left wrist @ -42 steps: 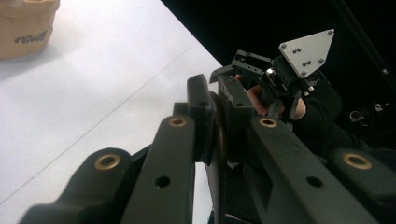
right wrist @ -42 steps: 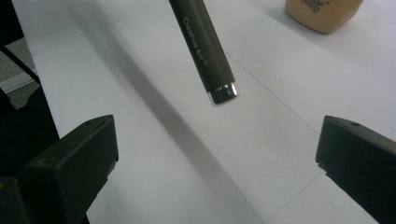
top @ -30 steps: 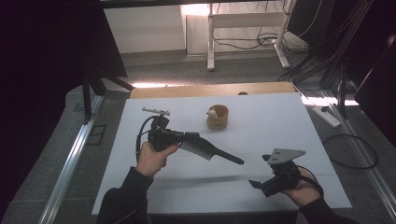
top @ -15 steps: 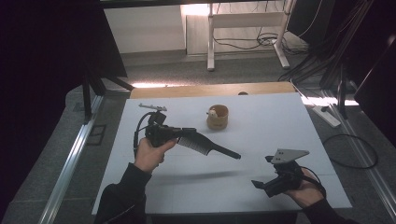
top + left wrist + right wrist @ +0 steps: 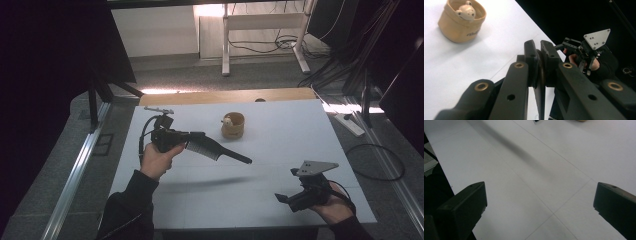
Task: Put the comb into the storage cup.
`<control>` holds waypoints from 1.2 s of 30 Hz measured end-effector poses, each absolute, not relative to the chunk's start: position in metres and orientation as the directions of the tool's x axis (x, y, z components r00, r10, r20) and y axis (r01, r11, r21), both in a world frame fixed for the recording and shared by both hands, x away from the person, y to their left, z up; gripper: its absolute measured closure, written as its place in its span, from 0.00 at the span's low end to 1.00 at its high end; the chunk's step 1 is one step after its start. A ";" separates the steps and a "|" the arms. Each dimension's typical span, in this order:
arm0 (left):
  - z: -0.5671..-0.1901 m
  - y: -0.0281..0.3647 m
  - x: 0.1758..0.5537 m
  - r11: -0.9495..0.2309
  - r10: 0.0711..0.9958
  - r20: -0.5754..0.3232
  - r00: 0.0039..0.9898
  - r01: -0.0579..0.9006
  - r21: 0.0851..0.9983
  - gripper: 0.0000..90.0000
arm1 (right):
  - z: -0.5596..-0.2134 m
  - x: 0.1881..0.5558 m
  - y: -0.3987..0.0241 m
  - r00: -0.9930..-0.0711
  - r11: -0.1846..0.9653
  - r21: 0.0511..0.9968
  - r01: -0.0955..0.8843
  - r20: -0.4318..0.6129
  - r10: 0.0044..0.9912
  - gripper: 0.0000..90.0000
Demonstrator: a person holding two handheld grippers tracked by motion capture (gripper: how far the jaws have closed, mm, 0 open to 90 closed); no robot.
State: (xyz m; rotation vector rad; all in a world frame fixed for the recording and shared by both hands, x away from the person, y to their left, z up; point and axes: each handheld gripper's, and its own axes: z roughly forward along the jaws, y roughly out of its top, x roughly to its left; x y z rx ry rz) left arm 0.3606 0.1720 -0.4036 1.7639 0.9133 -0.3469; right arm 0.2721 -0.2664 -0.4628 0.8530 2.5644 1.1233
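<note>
high view: the left gripper (image 5: 196, 141) holds a black comb (image 5: 220, 151) level above the white bench (image 5: 280, 150). left gripper view: its fingers (image 5: 531, 58) pinch the comb's (image 5: 540, 77) edge between them. right gripper view: the right gripper (image 5: 540, 202) has its fingers (image 5: 466, 202) spread wide over bare bench.

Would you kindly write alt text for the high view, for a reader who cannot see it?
The left gripper holds a black comb clamped in its jaws, level above a white table. A small tan basket with a toy in it stands behind the comb. The right gripper is open near the table's front edge.
</note>
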 end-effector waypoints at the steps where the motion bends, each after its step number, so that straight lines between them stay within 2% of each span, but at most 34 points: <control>1: -0.403 0.173 0.361 -0.134 0.414 -0.625 0.662 0.724 0.677 0.93 | -0.463 0.272 -0.267 -0.806 0.540 0.727 0.424 0.032 0.591 0.00; 36: -0.381 0.198 0.386 -0.077 0.481 -0.605 0.634 0.718 0.691 0.93 | -0.463 0.254 -0.305 -0.705 0.477 0.706 0.523 0.045 0.708 0.00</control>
